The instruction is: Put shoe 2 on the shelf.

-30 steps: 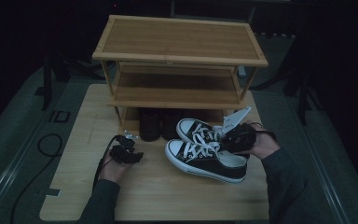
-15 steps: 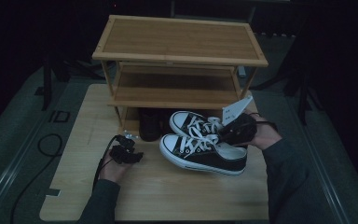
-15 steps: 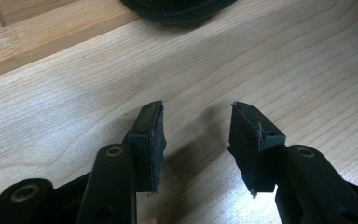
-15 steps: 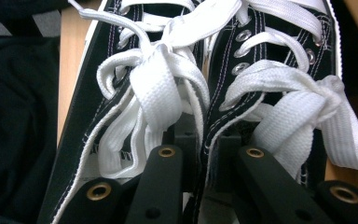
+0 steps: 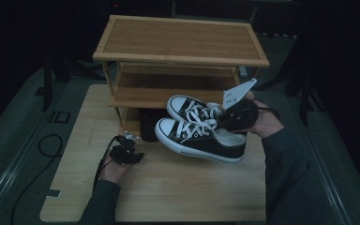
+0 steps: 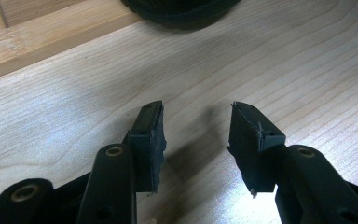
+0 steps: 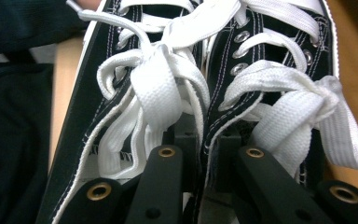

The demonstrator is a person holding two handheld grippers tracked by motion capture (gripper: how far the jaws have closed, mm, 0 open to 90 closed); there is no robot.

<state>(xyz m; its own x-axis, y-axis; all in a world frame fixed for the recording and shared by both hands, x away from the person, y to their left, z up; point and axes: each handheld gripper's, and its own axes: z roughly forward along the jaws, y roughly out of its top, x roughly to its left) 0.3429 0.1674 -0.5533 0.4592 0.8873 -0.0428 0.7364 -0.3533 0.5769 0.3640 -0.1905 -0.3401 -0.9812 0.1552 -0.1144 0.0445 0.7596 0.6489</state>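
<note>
A pair of black canvas sneakers (image 5: 199, 140) with white laces and toe caps hangs in the air in front of the rack's lower shelves. My right gripper (image 5: 226, 118) is shut on the two inner collars, pinching both shoes together. In the right gripper view the black jaws (image 7: 205, 149) clamp the touching sides of the left shoe (image 7: 135, 84) and the right shoe (image 7: 279, 60). My left gripper (image 5: 127, 140) rests low on the wooden board, open with nothing between its pads (image 6: 196, 126).
A three-tier bamboo shoe rack (image 5: 183, 40) stands at the back of the wooden board (image 5: 168, 192). A dark pair of shoes (image 5: 147, 124) sits under its bottom shelf; its sole edge (image 6: 182, 9) lies just ahead of the left gripper. A cable (image 5: 47, 145) loops at left.
The right hand has lifted the pair of sneakers off the board and carried it a little left, toward the rack. The left gripper has stayed put.
</note>
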